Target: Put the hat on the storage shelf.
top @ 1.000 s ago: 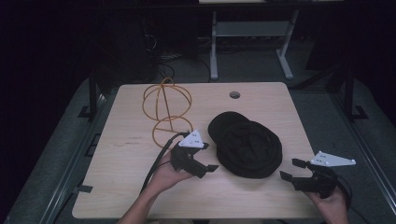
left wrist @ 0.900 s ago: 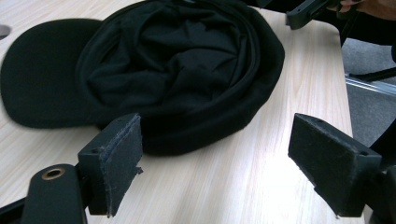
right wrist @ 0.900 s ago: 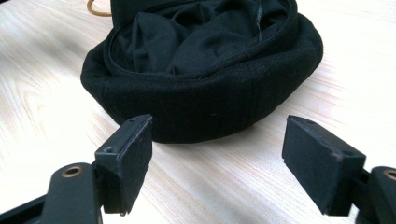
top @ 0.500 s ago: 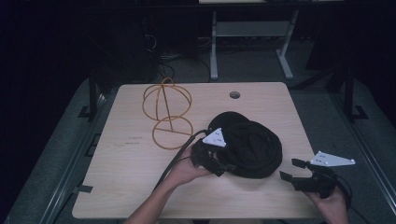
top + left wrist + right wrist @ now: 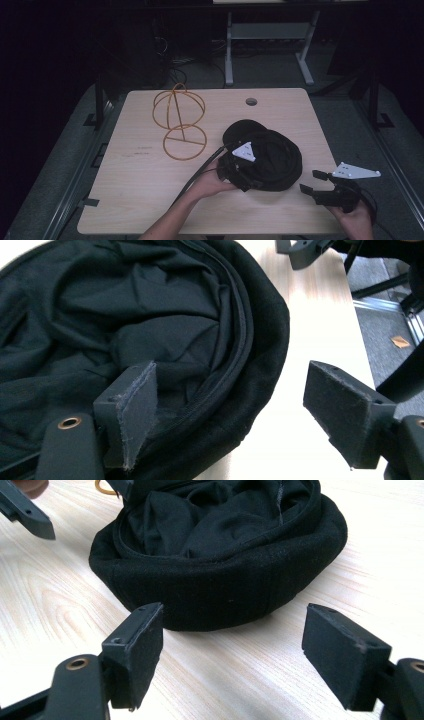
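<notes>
Two tongs spread wide; left tongs (image 5: 250, 181) moved from bare surface (image 5: 140, 175) onto black hat (image 5: 280, 157) rim, jaws just narrowing slightly, straddling brim, not pinching; right tongs (image 5: 312, 184) unmoved, empty, beside hat.

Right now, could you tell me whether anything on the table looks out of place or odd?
The soft black fabric hat lies upside down, its crumpled lining facing up, beside the bare orange wire hat stand. Nothing looks spilled or damaged.
</notes>
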`<state>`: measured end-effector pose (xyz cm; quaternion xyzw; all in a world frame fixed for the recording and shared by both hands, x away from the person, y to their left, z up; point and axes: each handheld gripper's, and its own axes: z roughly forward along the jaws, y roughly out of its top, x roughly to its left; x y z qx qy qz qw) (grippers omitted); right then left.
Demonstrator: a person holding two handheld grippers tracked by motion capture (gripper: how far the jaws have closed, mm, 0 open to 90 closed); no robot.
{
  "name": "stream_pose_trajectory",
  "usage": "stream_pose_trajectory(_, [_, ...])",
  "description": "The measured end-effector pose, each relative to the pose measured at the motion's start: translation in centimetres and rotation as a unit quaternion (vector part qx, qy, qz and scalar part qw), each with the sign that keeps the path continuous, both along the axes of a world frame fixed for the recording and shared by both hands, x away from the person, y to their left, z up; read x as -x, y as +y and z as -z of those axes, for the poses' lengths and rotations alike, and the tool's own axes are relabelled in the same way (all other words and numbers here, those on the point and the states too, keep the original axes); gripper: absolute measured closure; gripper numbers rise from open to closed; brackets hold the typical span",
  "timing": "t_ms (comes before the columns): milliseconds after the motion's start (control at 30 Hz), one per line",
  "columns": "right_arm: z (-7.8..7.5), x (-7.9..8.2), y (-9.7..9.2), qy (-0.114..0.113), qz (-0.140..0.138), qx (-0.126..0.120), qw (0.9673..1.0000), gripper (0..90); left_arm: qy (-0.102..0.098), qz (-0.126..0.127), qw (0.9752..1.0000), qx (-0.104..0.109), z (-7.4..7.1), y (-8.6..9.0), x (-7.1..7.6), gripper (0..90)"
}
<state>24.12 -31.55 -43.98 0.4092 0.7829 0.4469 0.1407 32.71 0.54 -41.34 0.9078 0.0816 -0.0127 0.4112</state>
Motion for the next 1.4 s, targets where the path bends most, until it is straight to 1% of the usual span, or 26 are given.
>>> stream_pose_trajectory(67, [0.0, 0.0, 0.1, 0.001, -0.001, 0.0, 1.0, 24.0, -0.001, 0.005, 0.9999, -0.009, 0.2, -0.2, 0.0, 21.3])
stream_pose_trajectory(133, [0.0, 0.0, 0.1, 0.001, -0.002, 0.001, 1.0, 24.0, 0.007, 0.008, 0.9999, -0.008, 0.4, -0.3, 0.0, 21.3])
stream_pose_trajectory(233, [0.0, -0.1, 0.2, 0.001, -0.003, 0.002, 1.0, 24.0, 0.005, 0.014, 0.9998, -0.012, 0.5, -0.5, 0.1, 21.9])
stream_pose_trajectory(300, [0.0, -0.1, 0.2, 0.002, -0.004, 0.002, 1.0, 24.0, 0.008, 0.017, 0.9997, -0.016, 0.7, -0.7, 0.1, 22.5])
stream_pose_trajectory(433, [0.0, 0.0, 0.2, 0.002, -0.004, 0.002, 1.0, 24.0, 0.011, 0.022, 0.9991, -0.033, 1.3, -1.0, -0.1, 23.2])
stream_pose_trajectory(567, [0.1, -0.1, 0.3, 0.002, -0.006, 0.002, 1.0, 24.0, 0.008, 0.025, 0.9985, -0.049, 1.9, -1.4, -0.3, 24.1])
stream_pose_trajectory(700, [0.1, -0.1, 0.4, 0.002, -0.009, 0.005, 0.9999, 24.0, 0.006, 0.03, 0.9977, -0.061, 2.3, -1.9, -0.4, 27.4])
stream_pose_trajectory(867, [0.1, -0.1, 0.4, 0.004, -0.009, 0.004, 0.9999, 24.0, -0.008, 0.035, 0.9962, -0.079, 2.7, -2.4, -0.3, 32.6])
stream_pose_trajectory(933, [0.1, -0.1, 0.4, 0.004, -0.009, 0.004, 0.9999, 24.0, -0.011, 0.041, 0.9948, -0.092, 3.0, -2.6, -0.3, 34.5])
stream_pose_trajectory(1067, [0.1, -0.1, 0.4, 0.003, -0.01, 0.005, 0.9999, 24.0, -0.016, 0.048, 0.9928, -0.109, 3.6, -2.9, -0.1, 40.4])
stream_pose_trajectory(1133, [0.1, -0.1, 0.4, 0.003, -0.01, 0.005, 0.9999, 24.0, -0.022, 0.051, 0.9921, -0.113, 3.7, -3.0, -0.1, 43.1])
stream_pose_trajectory(1200, [0.1, -0.1, 0.4, 0.003, -0.01, 0.005, 0.9999, 24.0, -0.017, 0.048, 0.9927, -0.11, 3.8, -3.1, -0.2, 44.7])
stream_pose_trajectory(1333, [0.1, -0.1, 0.4, 0.005, -0.01, 0.006, 0.9999, 24.0, -0.029, 0.055, 0.9905, -0.123, 4.1, -3.4, 0.0, 48.1])
stream_pose_trajectory(1400, [0.1, -0.1, 0.4, 0.005, -0.01, 0.006, 0.9999, 24.0, -0.032, 0.053, 0.9904, -0.124, 4.2, -3.5, 0.1, 50.1])
